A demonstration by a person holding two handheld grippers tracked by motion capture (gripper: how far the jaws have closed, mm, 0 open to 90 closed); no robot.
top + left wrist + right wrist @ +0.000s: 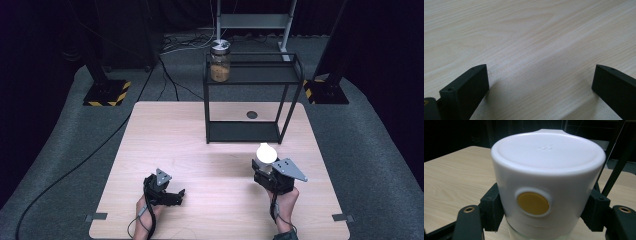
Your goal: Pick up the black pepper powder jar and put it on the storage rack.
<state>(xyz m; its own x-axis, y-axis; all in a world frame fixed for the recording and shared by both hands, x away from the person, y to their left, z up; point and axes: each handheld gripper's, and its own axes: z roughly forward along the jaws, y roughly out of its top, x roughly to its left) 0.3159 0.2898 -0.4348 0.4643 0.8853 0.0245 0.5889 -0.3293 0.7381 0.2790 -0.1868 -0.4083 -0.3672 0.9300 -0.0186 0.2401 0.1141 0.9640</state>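
My right gripper (266, 167) is shut on a container with a tall white lid (265, 151), held a little above the wooden table (200, 145) at the front right. In the right gripper view the white lid (546, 165) carries a round yellow button (533, 203), and my right gripper (544, 220) presses its black pads (491, 210) on both sides of the lid. A clear body starts just under the lid. My left gripper (172, 194) lies at the table's front left. In the left gripper view my left gripper (540, 82) is open over bare wood.
A black metal two-level shelf (250, 75) stands at the table's back right. A glass jar (220, 61) with brown contents and a metal lid sits on the left end of its top. A small round hole (252, 114) lies in the table under the shelf.
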